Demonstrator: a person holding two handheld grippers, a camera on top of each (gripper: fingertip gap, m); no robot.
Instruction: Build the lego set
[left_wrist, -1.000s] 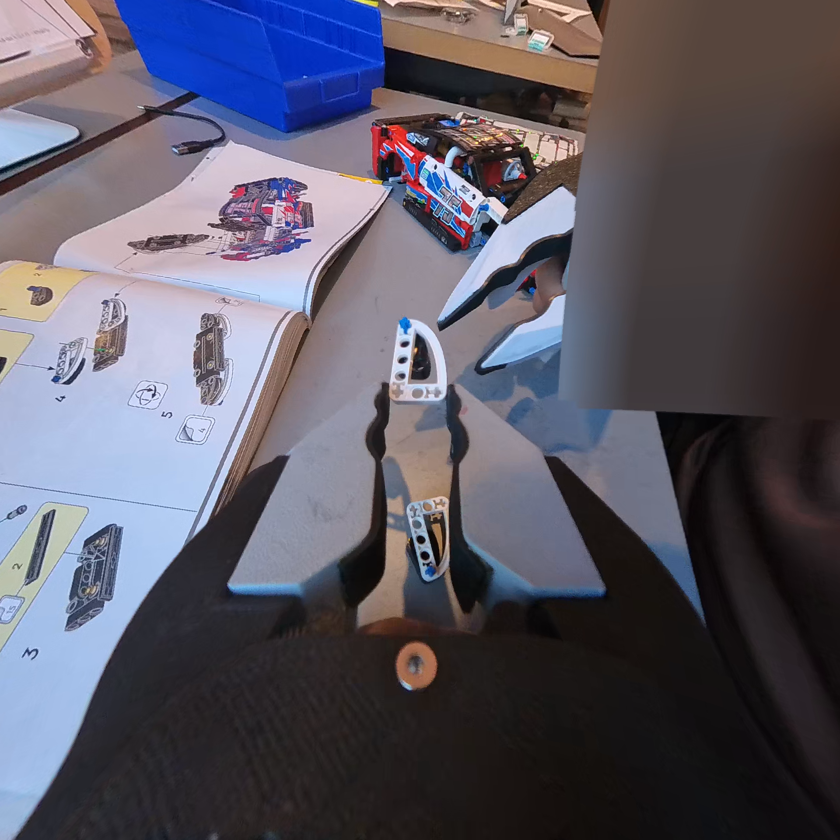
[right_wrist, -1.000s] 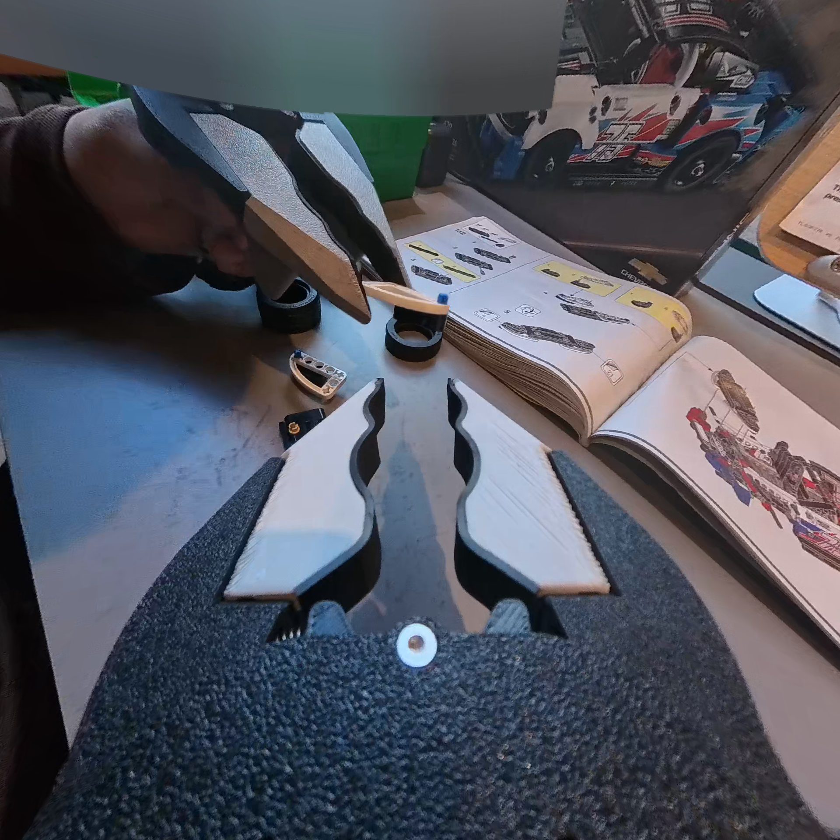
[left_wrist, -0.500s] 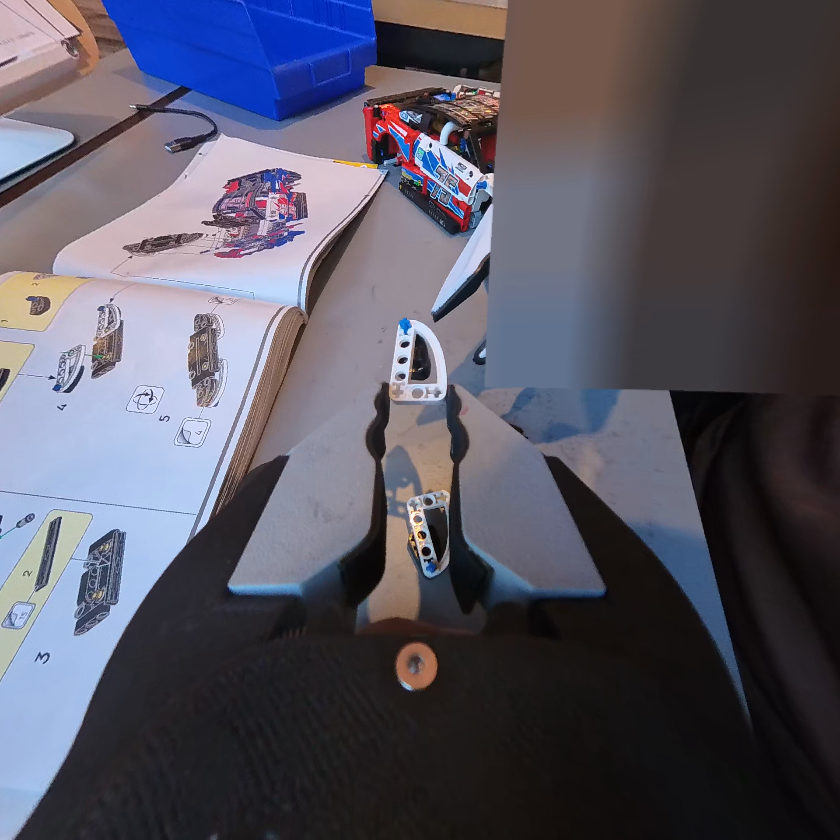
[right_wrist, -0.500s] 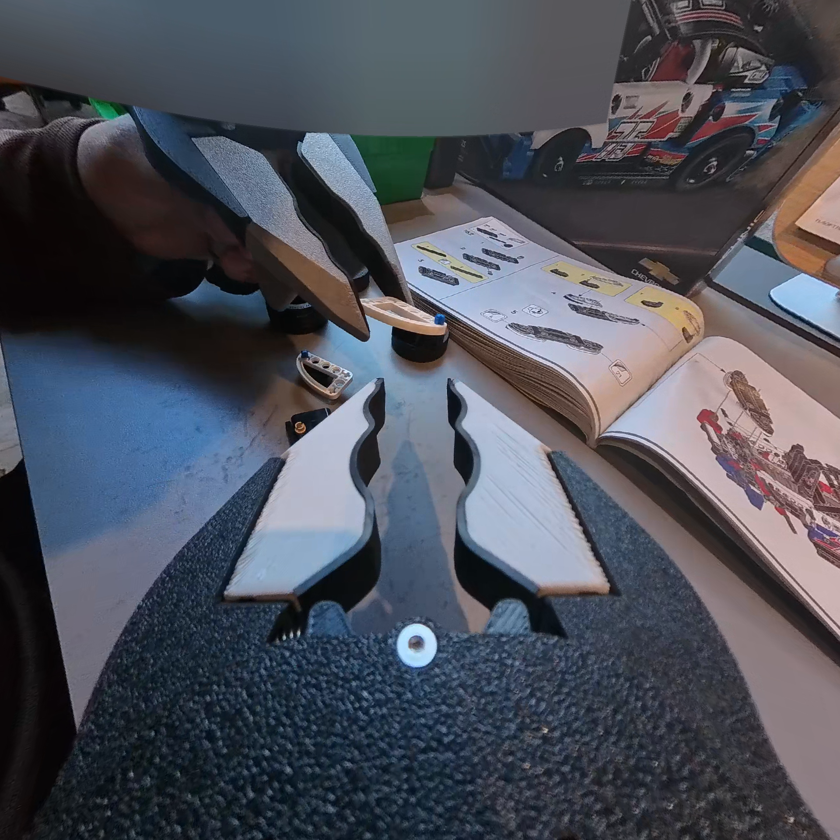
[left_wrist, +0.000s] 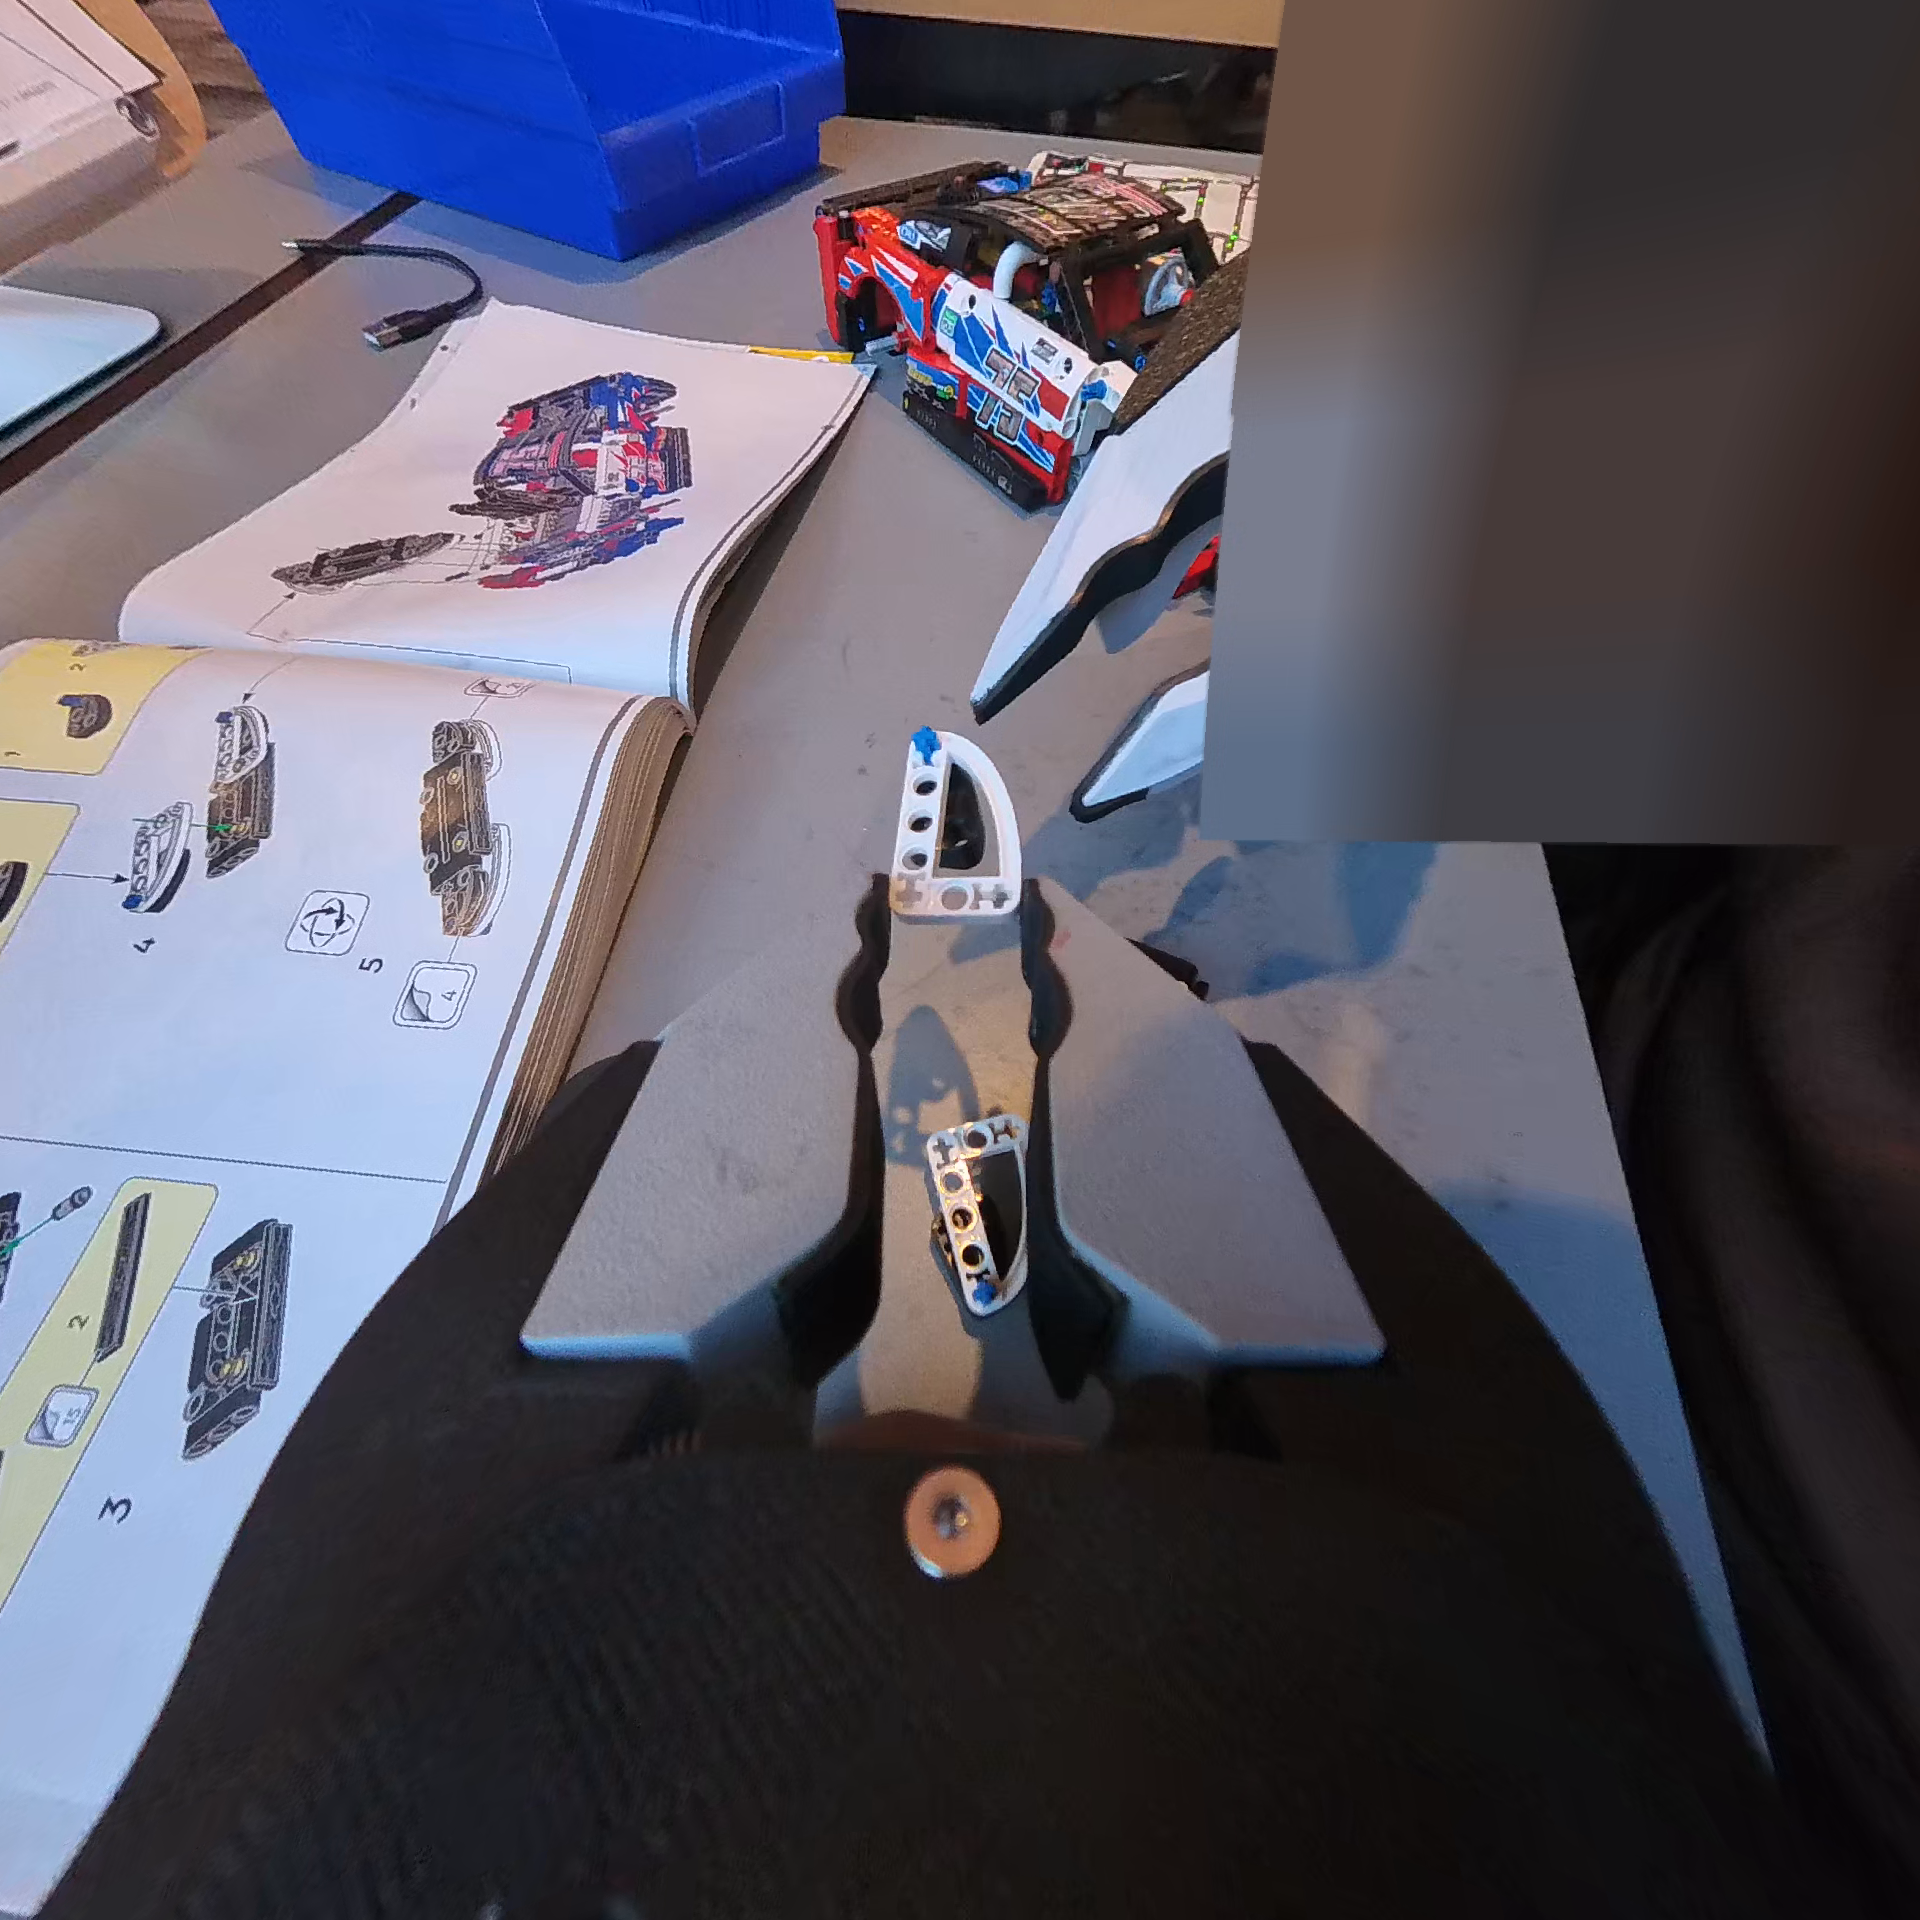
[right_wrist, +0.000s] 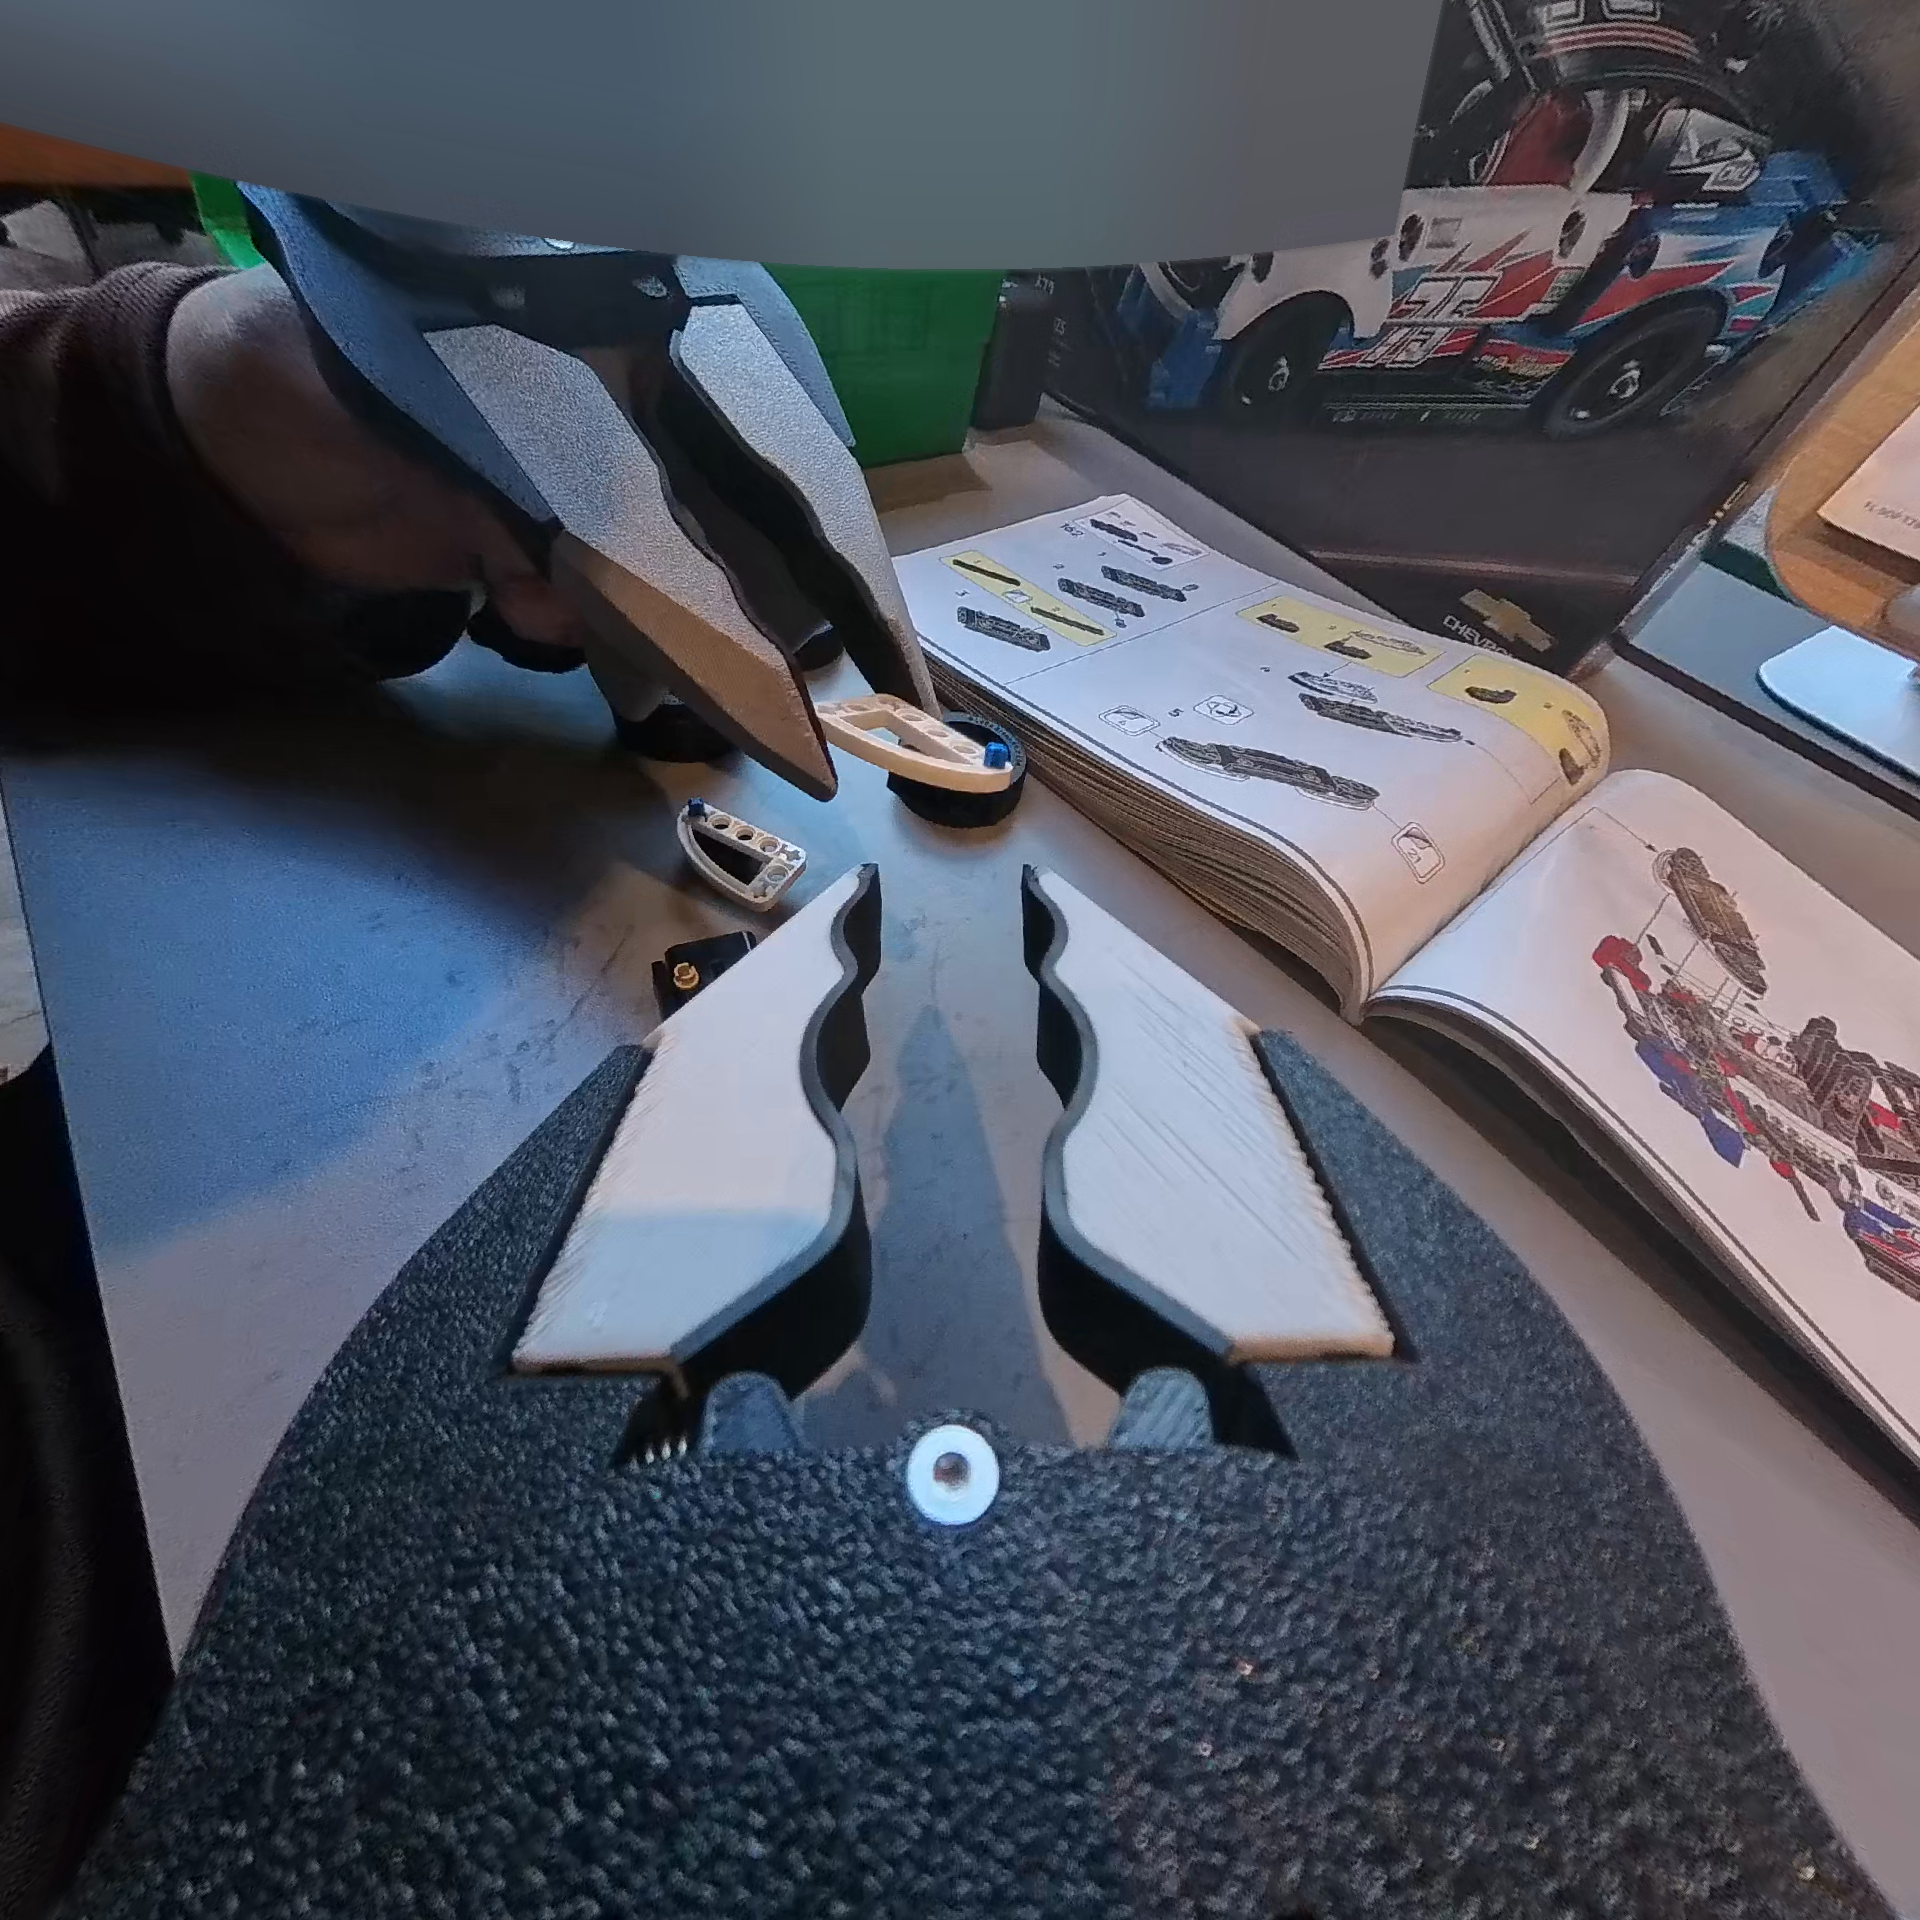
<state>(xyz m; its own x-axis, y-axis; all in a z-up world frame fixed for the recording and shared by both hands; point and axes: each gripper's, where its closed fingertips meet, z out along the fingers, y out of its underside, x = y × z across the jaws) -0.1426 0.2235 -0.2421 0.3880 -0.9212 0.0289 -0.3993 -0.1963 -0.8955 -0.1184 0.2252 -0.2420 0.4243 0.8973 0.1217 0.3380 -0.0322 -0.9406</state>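
Left tongs (left_wrist: 954, 891) are pinching the white curved Technic panel (left_wrist: 954, 826) by its short end, blue pin (left_wrist: 924, 742) sticking out the far tip, and your right tongs (right_wrist: 951, 904) are spread with nothing between them. Compared with a second ago you've carried that panel sideways: it used to hang over bare table next to the small black tire (right_wrist: 961, 795), now in the right wrist view it sits right above that tire, close to the open instruction booklet (right_wrist: 1278, 727). The right tongs barely budged, just hovering over the grey table (right_wrist: 312, 987). My guess is you're lining the panel up for a handoff or checking it against the page, so no real build progress yet. A second matching white panel (right_wrist: 743, 852) lies flat on the table just left of your right tongs, with a little black piece with a gold stud (right_wrist: 696, 966) beside it; that's probably the mate. The half-built red, white and blue race car (left_wrist: 997, 343) waits farther back by the blue bin (left_wrist: 582, 114), well apart from all this. As for writing: the booklet has step numbers, the car and the box (right_wrist: 1507, 343) carry race-number stickers and the box a car-maker logo, but I'm not spelling any of it out.
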